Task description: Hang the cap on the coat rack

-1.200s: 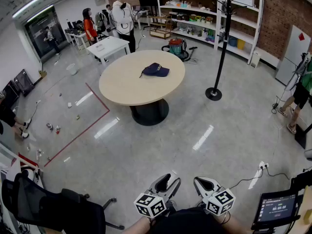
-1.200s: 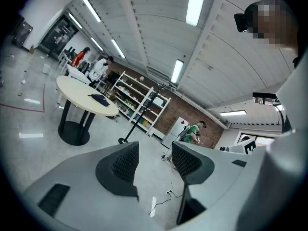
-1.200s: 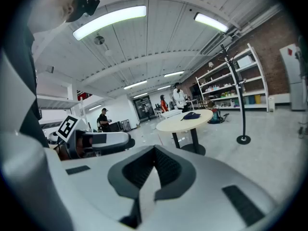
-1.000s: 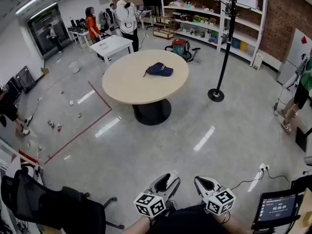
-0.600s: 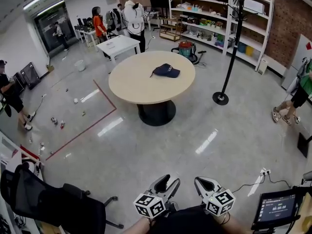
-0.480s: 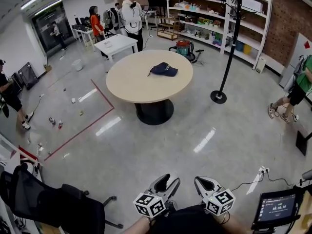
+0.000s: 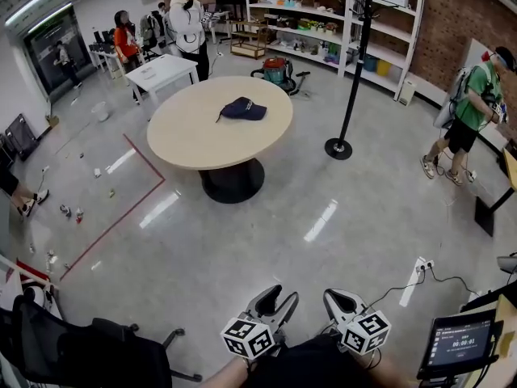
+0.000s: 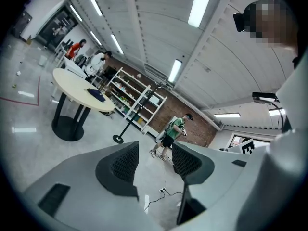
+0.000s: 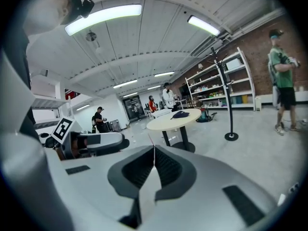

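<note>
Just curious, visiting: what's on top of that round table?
A dark blue cap lies on the round table, toward its far side. Whatever the cap covers cannot be seen.

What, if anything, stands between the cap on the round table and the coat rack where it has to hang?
Nothing visible does. The cap lies on the round table, and the coat rack stands on the floor just right of the table. Only bare tabletop and open floor lie between them. The person in green is beyond the rack.

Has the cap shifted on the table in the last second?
No. The cap lies on the same spot of the round table, toward its far edge; only the head camera has turned.
</note>
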`<state>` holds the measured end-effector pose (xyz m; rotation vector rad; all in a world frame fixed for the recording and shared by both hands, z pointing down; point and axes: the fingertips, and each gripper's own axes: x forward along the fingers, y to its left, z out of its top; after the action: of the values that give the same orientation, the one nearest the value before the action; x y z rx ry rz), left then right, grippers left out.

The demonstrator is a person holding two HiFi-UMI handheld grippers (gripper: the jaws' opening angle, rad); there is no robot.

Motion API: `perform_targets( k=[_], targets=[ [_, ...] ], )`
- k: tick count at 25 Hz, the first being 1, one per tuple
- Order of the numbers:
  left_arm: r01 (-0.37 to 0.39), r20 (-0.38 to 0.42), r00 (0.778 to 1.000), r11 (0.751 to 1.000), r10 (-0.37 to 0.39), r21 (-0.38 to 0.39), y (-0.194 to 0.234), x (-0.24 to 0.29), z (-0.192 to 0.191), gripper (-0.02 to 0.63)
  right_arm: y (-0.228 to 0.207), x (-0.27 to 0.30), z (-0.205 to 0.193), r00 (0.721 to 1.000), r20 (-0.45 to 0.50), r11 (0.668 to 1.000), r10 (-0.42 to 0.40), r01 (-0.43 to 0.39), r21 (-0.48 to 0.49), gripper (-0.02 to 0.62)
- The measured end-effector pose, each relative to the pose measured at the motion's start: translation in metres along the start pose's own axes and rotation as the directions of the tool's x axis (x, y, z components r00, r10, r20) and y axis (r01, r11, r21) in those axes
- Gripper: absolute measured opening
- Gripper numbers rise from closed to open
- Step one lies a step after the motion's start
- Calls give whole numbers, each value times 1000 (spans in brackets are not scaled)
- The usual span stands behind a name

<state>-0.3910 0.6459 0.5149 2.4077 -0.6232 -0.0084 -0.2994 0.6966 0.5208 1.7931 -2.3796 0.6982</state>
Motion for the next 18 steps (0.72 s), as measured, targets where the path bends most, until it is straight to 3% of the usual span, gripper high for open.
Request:
perform_targets(
  k=[8,18],
  targets=[
    [-1,-11,1000,1000,1,-18,12,0,-1,226,-5,7,-3,999,-12,999,-32,32,37,5],
    [-47,10,999,999,47,-13,20,-23,15,227,16,19,14,1000,12,999,9,-9,37,5]
  ],
)
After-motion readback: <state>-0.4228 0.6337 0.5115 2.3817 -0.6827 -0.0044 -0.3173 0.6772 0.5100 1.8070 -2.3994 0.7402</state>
